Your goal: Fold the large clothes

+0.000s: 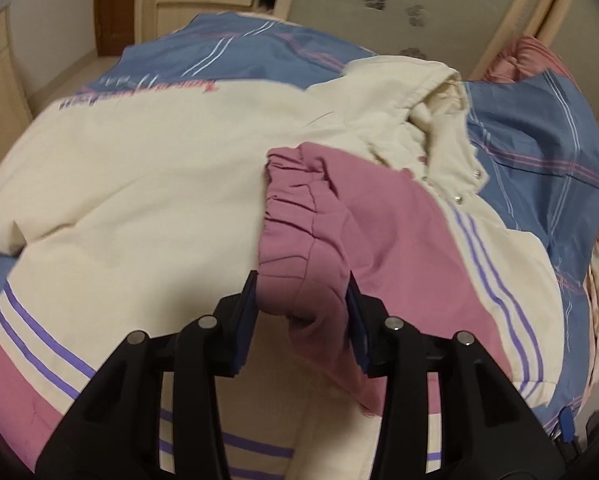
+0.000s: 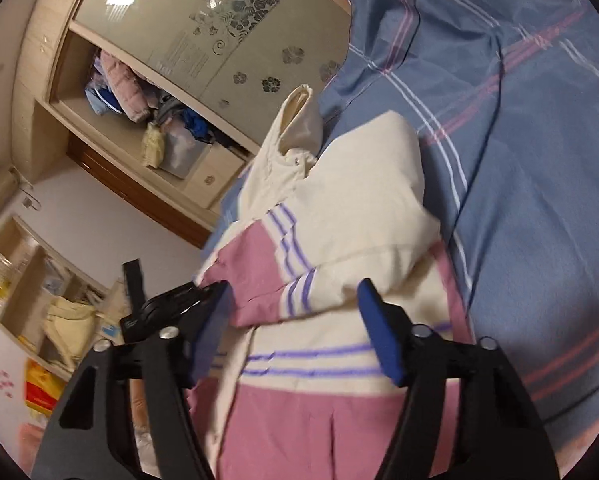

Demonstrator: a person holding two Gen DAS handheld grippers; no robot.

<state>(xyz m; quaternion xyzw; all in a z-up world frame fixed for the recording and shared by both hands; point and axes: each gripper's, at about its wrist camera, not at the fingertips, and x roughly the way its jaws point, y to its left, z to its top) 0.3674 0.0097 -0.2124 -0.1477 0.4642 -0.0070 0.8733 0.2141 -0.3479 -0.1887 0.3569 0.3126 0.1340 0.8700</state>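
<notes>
A cream padded jacket [image 1: 147,184] with pink panels and purple stripes lies spread on a bed. Its pink elastic sleeve cuff [image 1: 299,236] is folded over the jacket's body. My left gripper [image 1: 301,292] is open, with the cuff's end lying between its blue pads [image 1: 249,304]. In the right wrist view the jacket [image 2: 351,208] is bunched near the bed's edge. My right gripper [image 2: 295,308] is open, its blue pads [image 2: 379,332] standing on either side of the jacket's striped lower part. The hood [image 2: 299,120] points away.
The bed has a blue checked sheet [image 1: 539,136] [image 2: 519,140]. A pink pillow [image 1: 535,60] lies at the far right. A wardrobe with a patterned sliding door [image 2: 227,32] and stuffed shelves [image 2: 139,100] stands beyond the bed. The left gripper's body [image 2: 159,308] shows in the right wrist view.
</notes>
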